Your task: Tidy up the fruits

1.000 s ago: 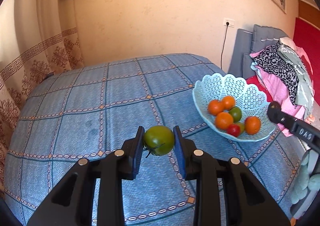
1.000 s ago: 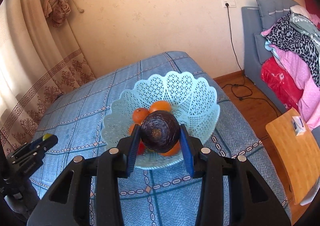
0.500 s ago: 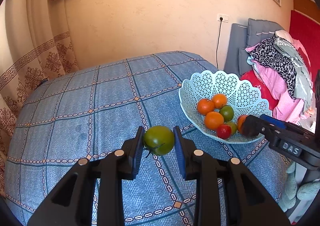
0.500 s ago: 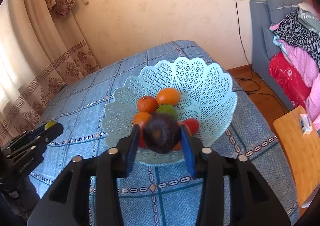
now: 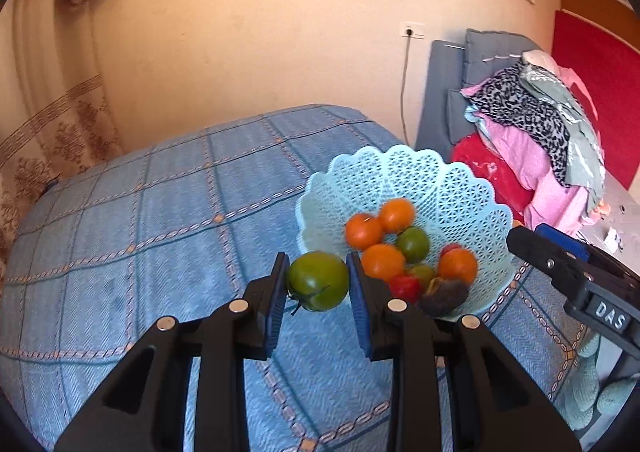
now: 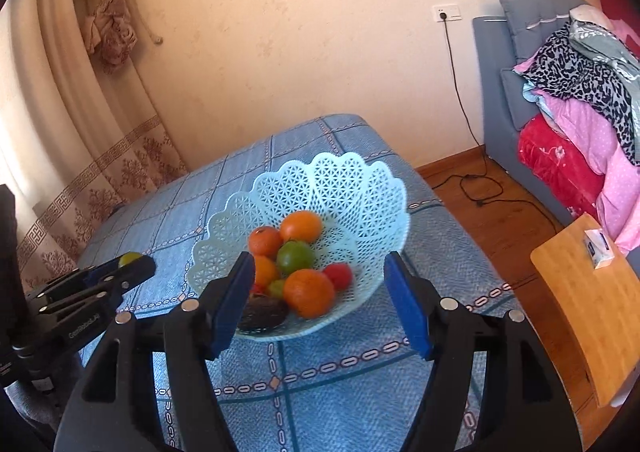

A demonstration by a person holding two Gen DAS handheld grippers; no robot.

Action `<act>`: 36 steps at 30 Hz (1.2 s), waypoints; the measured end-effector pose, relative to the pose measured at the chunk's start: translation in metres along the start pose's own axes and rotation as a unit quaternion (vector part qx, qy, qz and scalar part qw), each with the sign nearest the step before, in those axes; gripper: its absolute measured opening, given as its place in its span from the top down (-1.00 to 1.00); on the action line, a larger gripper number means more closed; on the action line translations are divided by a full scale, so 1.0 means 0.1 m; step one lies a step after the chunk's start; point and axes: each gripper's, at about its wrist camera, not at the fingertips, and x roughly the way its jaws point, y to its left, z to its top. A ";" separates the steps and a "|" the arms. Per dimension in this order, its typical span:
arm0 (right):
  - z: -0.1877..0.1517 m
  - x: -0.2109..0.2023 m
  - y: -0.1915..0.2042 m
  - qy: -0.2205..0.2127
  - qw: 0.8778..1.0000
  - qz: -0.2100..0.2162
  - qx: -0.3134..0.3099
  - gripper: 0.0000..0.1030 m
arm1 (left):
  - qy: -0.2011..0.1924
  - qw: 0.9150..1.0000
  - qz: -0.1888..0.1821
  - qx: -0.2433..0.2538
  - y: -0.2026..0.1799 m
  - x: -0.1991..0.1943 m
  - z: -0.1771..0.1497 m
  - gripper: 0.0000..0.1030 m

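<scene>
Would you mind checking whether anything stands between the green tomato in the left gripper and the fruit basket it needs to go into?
Nothing visible blocks it. The green tomato, clamped in the left gripper, sits just beside the basket's near rim, with only bare blue tablecloth between. The right gripper hangs open at the basket's front, off that path.

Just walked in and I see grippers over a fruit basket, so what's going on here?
A person with two handheld grippers is collecting fruit into the pale blue lattice basket on the blue tablecloth. The left gripper holds a green tomato beside the basket. The right gripper is open and empty, with a dark purple fruit lying in the basket among oranges and small tomatoes.
</scene>
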 end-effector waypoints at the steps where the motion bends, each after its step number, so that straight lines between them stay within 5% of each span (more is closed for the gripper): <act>1: 0.00 -0.01 -0.02 -0.002 1.000 0.000 0.002 -0.33 | 0.000 1.000 -0.003 0.004 -0.02 0.03 0.02 0.42; 8: 0.01 -0.04 -0.11 -0.006 1.000 0.002 0.013 -0.33 | 0.016 0.999 -0.030 0.004 -0.17 0.29 0.08 0.37; 9: 0.02 -0.04 -0.12 -0.007 1.000 0.002 0.014 -0.33 | 0.018 0.999 -0.031 0.002 -0.18 0.31 0.07 0.27; 11: 0.02 -0.05 -0.14 -0.008 1.000 0.002 0.016 -0.33 | 0.021 0.999 -0.030 -0.008 -0.17 0.34 0.07 -0.42; 19: 0.04 -0.07 -0.18 -0.010 1.000 0.000 0.025 -0.34 | 0.011 0.999 -0.008 -0.030 0.02 0.27 0.07 -0.58; 29: 0.07 -0.19 -0.14 -0.020 1.000 0.000 0.021 -0.79 | -0.013 0.998 0.045 -0.045 0.25 0.00 0.10 -0.90; 36: 0.11 -0.26 -0.09 -0.011 1.000 0.003 0.010 -0.93 | -0.031 0.997 0.076 -0.016 0.16 -0.19 0.10 -0.91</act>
